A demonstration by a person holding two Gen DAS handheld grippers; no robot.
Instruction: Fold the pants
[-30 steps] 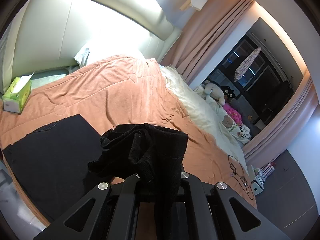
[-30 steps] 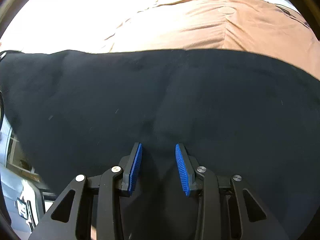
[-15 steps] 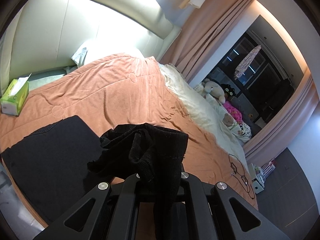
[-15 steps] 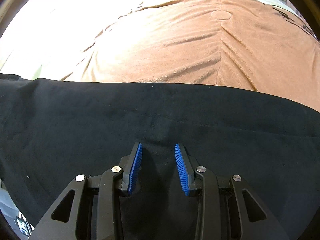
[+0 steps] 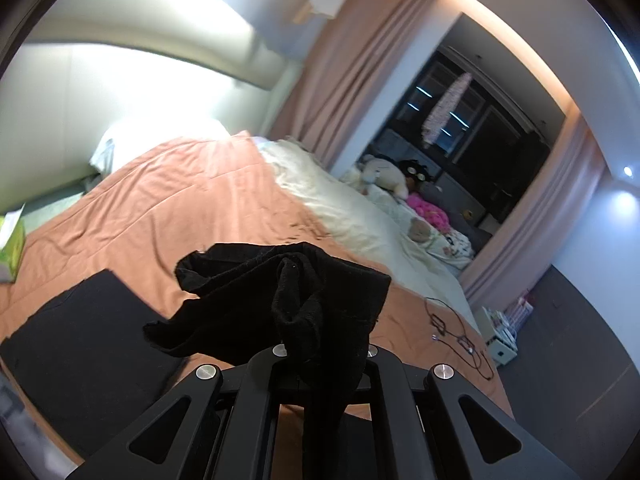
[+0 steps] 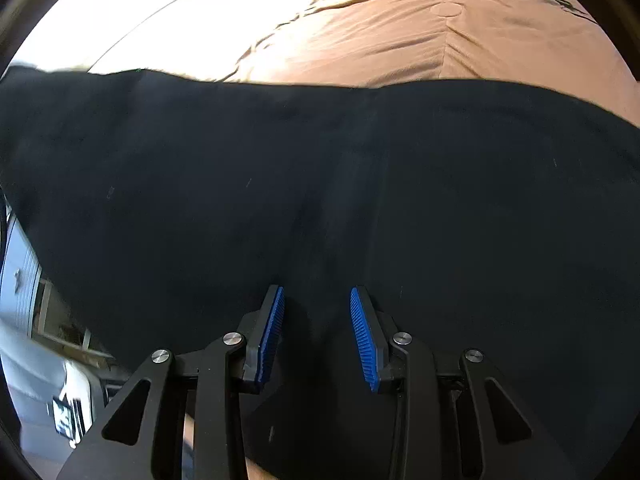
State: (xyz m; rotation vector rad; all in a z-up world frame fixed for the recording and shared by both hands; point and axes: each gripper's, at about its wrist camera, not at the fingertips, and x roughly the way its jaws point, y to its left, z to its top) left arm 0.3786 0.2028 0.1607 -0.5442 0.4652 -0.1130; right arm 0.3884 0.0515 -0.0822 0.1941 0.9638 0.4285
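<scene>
Black pants (image 6: 320, 168) on the bedspread (image 6: 400, 40): left claw (image 5: 326, 350) pinches a bunch, right claw (image 6: 317, 334) spread.

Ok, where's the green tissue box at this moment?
In the left wrist view the tissue box sits at the far left edge, on the orange bedspread, beyond the flat black pants. It does not show in the right wrist view.

Both views: strong fisheye bending, dark vignette at rims. Headboard (image 5: 120, 92) blown out by glare; window (image 5: 480, 120) dark. Slight motion blur. Pants (image 6: 320, 184) underexposed, little detail.
</scene>
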